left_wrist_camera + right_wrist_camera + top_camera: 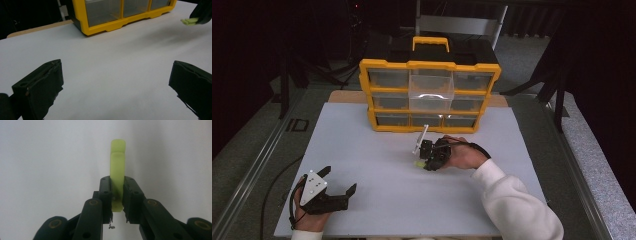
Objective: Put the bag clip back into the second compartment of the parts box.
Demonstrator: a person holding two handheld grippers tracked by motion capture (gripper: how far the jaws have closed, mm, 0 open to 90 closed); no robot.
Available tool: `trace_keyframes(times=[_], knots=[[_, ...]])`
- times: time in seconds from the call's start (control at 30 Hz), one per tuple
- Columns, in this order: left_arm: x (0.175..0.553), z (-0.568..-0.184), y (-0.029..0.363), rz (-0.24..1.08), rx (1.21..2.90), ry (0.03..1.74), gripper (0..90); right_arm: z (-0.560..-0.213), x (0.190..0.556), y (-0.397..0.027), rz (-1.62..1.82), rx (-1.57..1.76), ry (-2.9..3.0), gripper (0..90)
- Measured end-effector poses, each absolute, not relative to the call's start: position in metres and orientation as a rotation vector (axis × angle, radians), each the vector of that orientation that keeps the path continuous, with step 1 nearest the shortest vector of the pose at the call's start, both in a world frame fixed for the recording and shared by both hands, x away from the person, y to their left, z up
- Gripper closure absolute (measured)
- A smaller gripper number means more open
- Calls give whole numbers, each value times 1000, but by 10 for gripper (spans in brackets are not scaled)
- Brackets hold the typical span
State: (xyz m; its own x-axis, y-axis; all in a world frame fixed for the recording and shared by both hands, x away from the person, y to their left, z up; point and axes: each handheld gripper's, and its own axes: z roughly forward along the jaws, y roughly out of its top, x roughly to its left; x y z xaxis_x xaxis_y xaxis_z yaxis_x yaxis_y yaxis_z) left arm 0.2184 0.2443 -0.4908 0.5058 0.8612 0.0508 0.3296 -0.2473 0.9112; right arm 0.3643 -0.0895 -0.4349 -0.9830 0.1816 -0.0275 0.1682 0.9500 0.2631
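Presently the right gripper [117, 185] is clamped on a pale green plastic clip [117, 167] above the white board [377, 200], near the yellow drawer cabinet [430, 95]. Clip judged light, stiff, smooth; mid-body hold suits. Left gripper [115, 85] stands released, near left.

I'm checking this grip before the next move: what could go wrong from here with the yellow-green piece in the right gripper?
1. The right gripper clamps the yellow-green plastic piece near one end, so most of it sticks out past the pads; it might pivot or slip if it bumps something.
2. One clear drawer juts out of the yellow organizer; the protruding piece could catch its edge.
3. The left gripper rests open on the white board, too far away to steady anything.
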Motion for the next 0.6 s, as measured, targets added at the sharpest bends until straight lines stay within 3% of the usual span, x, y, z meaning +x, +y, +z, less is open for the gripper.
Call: trace_keyframes(times=[0.6], knots=[[218, -490, 245, 712, 1805, 997, 1, -398, 367, -85, 434, 265, 3023, 778]])
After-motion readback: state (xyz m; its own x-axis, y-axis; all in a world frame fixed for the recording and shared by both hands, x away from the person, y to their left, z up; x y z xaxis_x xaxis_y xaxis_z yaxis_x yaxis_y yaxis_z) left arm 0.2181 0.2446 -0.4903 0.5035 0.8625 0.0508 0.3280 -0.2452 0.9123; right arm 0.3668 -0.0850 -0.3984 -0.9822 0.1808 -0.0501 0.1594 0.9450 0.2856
